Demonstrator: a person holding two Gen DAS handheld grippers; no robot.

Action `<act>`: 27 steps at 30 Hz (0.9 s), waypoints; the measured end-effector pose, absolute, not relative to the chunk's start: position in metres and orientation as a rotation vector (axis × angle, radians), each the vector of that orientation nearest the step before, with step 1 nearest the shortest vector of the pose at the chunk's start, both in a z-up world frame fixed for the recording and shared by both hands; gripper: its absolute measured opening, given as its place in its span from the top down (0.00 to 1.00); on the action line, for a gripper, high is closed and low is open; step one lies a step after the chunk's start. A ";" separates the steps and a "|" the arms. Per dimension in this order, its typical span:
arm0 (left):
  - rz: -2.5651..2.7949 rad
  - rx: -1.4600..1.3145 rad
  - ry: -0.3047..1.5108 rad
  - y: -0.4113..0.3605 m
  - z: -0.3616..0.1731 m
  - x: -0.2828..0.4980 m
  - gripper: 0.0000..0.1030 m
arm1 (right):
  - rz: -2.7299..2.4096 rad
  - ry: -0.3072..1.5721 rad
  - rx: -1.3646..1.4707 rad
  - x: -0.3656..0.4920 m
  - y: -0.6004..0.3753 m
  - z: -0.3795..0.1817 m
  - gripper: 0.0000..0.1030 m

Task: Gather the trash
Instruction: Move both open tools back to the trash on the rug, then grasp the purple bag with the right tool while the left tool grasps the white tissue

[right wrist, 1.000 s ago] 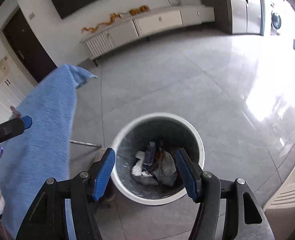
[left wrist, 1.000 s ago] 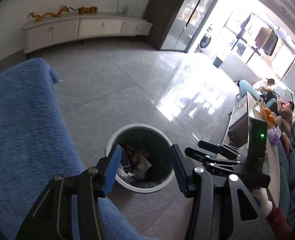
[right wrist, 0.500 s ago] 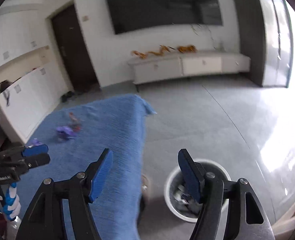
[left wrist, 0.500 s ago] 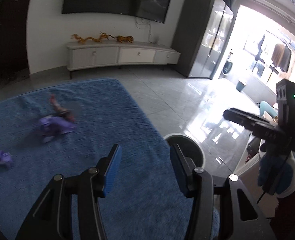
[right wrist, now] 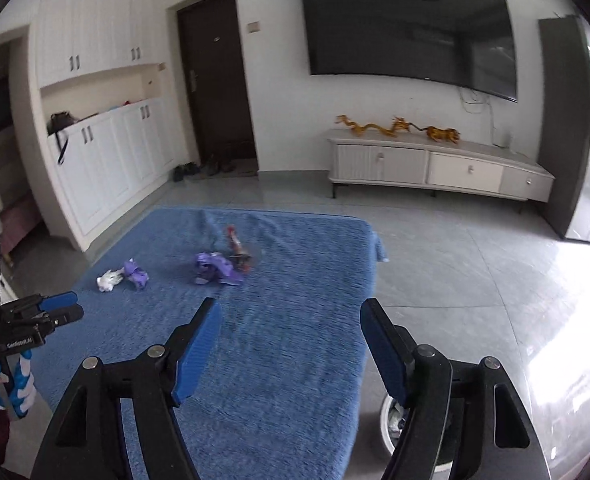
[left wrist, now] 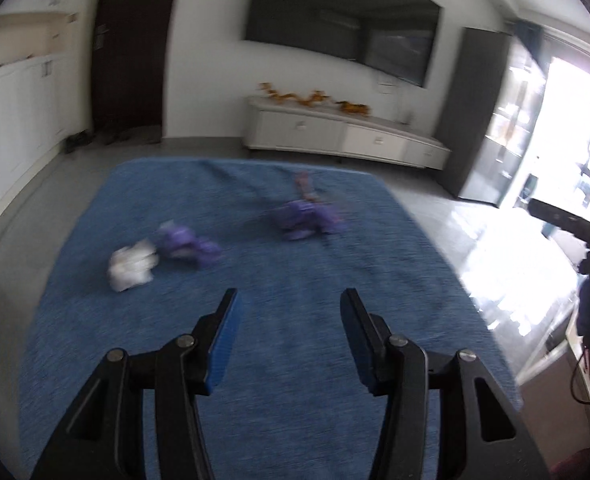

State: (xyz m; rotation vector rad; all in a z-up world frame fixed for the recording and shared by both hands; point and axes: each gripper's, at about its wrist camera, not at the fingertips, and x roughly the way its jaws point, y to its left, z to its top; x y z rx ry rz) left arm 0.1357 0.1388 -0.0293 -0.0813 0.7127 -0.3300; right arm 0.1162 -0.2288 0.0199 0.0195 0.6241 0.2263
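Note:
Trash lies on the blue cloth [left wrist: 279, 280] that covers the table. A white crumpled paper [left wrist: 131, 266] and a purple wrapper [left wrist: 187, 246] lie at the left. A larger purple wrapper [left wrist: 305, 218] with a red wrapper [right wrist: 235, 242] behind it lies further back. The same pieces show in the right wrist view: the white paper [right wrist: 109, 280], the small purple wrapper [right wrist: 135, 274] and the large one [right wrist: 217, 270]. My left gripper [left wrist: 289, 306] is open and empty above the cloth. My right gripper [right wrist: 289, 316] is open and empty over the cloth's right edge.
The white trash bin [right wrist: 387, 420] stands on the floor at the table's right edge, partly behind my right gripper. A low TV cabinet [right wrist: 435, 168] and a dark door [right wrist: 215, 80] are at the far wall. White cupboards [right wrist: 107, 168] stand at the left.
Both grippers have lifted away from the bin and swung left toward the table. The bin has dropped out of the left view; the trash on the cloth has come into view.

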 end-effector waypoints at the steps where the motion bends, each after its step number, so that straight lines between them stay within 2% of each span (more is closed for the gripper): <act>1: -0.311 -0.091 0.719 0.147 -0.033 0.138 0.42 | 0.236 0.630 0.013 0.121 -0.223 0.019 0.32; 2: -0.280 -0.110 0.724 0.161 -0.038 0.141 0.40 | 0.250 0.639 0.007 0.129 -0.215 0.016 0.32; 11: -0.123 -0.179 0.773 0.226 -0.069 0.179 0.40 | 0.382 0.726 -0.042 0.199 -0.152 -0.023 0.32; 24: -0.070 -0.165 0.829 0.238 -0.107 0.255 0.40 | 0.528 0.797 -0.092 0.305 -0.079 -0.084 0.32; 26: -0.053 -0.159 0.832 0.238 -0.113 0.260 0.41 | 0.532 0.809 -0.110 0.318 -0.071 -0.095 0.32; 27: -0.057 -0.170 0.843 0.238 -0.116 0.263 0.49 | 0.536 0.814 -0.114 0.322 -0.070 -0.099 0.32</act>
